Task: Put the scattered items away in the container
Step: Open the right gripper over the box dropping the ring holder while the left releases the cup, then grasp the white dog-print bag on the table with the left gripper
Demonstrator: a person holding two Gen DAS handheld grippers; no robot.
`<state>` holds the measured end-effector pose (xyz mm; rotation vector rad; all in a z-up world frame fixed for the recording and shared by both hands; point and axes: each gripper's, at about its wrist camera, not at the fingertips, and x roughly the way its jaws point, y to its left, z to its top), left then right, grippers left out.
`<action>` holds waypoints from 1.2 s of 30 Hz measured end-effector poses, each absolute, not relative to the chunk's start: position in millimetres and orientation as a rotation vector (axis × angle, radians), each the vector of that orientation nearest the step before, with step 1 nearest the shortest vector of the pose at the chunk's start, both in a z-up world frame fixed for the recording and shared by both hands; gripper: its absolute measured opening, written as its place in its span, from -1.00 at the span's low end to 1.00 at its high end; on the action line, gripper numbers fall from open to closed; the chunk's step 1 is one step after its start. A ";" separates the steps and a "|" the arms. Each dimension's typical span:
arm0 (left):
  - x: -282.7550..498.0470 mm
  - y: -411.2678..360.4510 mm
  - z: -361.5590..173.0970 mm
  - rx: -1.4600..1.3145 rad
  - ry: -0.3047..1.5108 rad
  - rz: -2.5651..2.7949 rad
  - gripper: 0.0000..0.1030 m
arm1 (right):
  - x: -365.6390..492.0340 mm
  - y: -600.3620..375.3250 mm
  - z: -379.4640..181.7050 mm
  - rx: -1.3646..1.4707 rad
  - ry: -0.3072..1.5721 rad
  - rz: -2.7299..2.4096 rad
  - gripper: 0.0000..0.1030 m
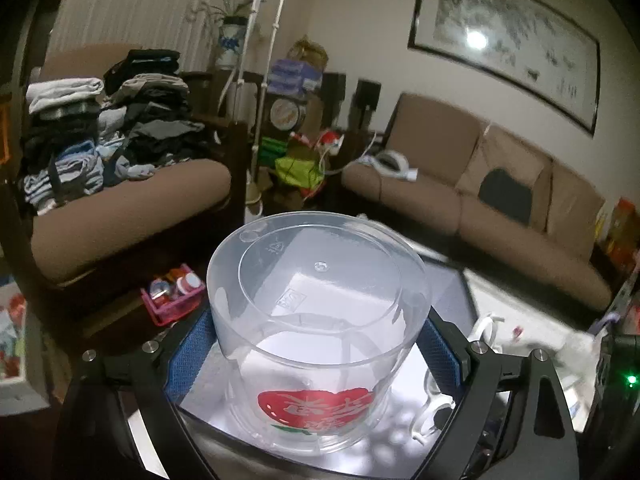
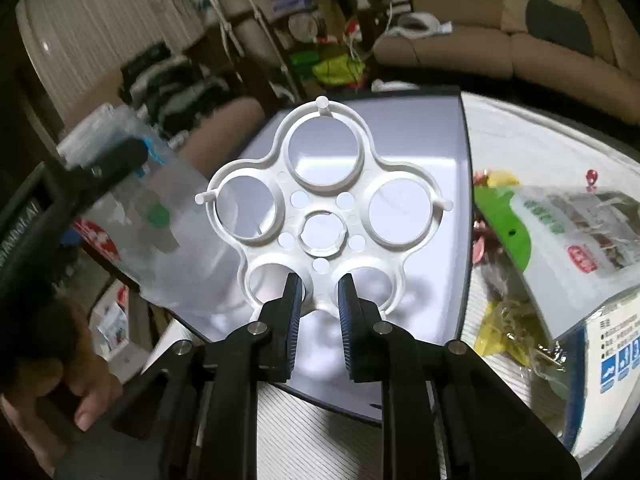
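Note:
My left gripper (image 1: 316,344) is shut on a clear plastic tub (image 1: 316,312) with a red tomato label, held tilted above the grey tabletop (image 1: 448,284); I see its bottom. In the right wrist view the tub (image 2: 160,232) is blurred at the left, beside the left gripper. My right gripper (image 2: 319,292) is shut on the near edge of a white plastic flower-shaped rack (image 2: 322,204) with several round holes, holding it above the grey tabletop (image 2: 420,128).
Snack bags and packets (image 2: 560,232) lie at the right on a white ribbed surface (image 2: 520,148). A pink basket (image 1: 172,296) of small items sits at the left. Brown sofas (image 1: 500,200) and a clothes pile (image 1: 108,120) stand behind.

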<state>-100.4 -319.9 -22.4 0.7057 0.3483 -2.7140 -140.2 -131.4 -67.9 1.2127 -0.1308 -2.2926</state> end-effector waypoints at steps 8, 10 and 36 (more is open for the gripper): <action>-106.6 -312.8 -27.9 0.827 0.366 -2.702 0.83 | -144.4 -127.9 -73.9 1.306 -0.142 -2.309 -0.62; -108.1 -315.1 -30.3 0.860 0.370 -2.685 0.83 | -144.3 -124.1 -71.9 1.299 -0.157 -2.304 -0.62; -83.4 -115.9 -18.8 1.363 0.509 -2.978 0.99 | -52.8 155.6 12.3 1.325 -0.623 -2.756 0.79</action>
